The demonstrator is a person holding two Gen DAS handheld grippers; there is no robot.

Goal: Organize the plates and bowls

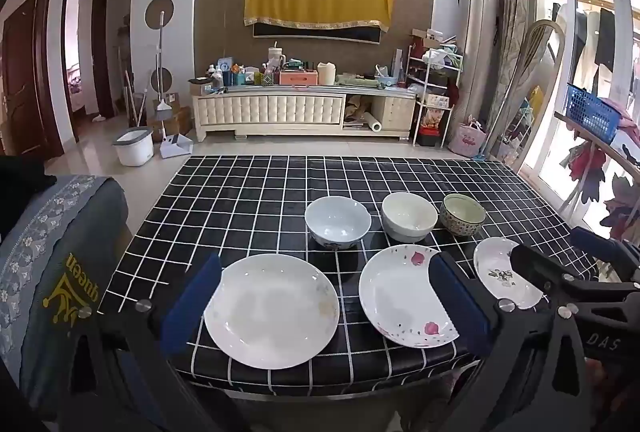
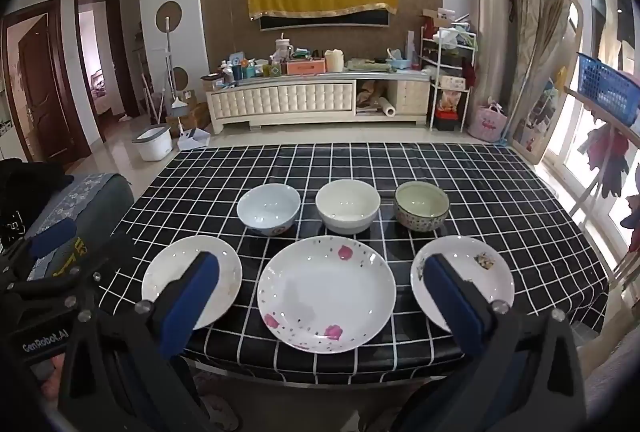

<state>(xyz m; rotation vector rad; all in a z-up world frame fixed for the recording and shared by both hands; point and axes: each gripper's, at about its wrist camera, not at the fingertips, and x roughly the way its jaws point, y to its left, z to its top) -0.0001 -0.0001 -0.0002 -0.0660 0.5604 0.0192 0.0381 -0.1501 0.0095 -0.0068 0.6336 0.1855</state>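
A surface [image 2: 480, 175] covered in a black cloth with a white grid fills the lower half of both views. Six pieces of crockery stand on it in two rows, none stacked and none touching. In the right wrist view the far row holds, from frame left to frame right, a pale blue bowl [image 2: 268, 208], a white bowl [image 2: 347, 205] and a patterned bowl with a greenish inside [image 2: 421, 205], all upright and near one another. The near row holds a plain white plate [image 2: 224, 264] at lower left, a larger plate with pink flowers [image 2: 326, 292] at lower centre and a small plate with a dark motif [image 2: 476, 272] at lower right. The right claw [image 2: 320, 306] is spread wide and grips nothing; its two blue pads [image 2: 188, 296] frame the flowered plate, one overlapping the plain plate in the picture and the other the small plate. In the left wrist view the left claw [image 1: 326, 306] is likewise spread wide and empty, the plain white plate lying between its pads in the picture. The other claw's black frame shows at the right edge of that view. A grey embroidered cover [image 1: 56, 252] sits at the left edge. A cream cabinet [image 2: 316, 99] stands against the far wall.
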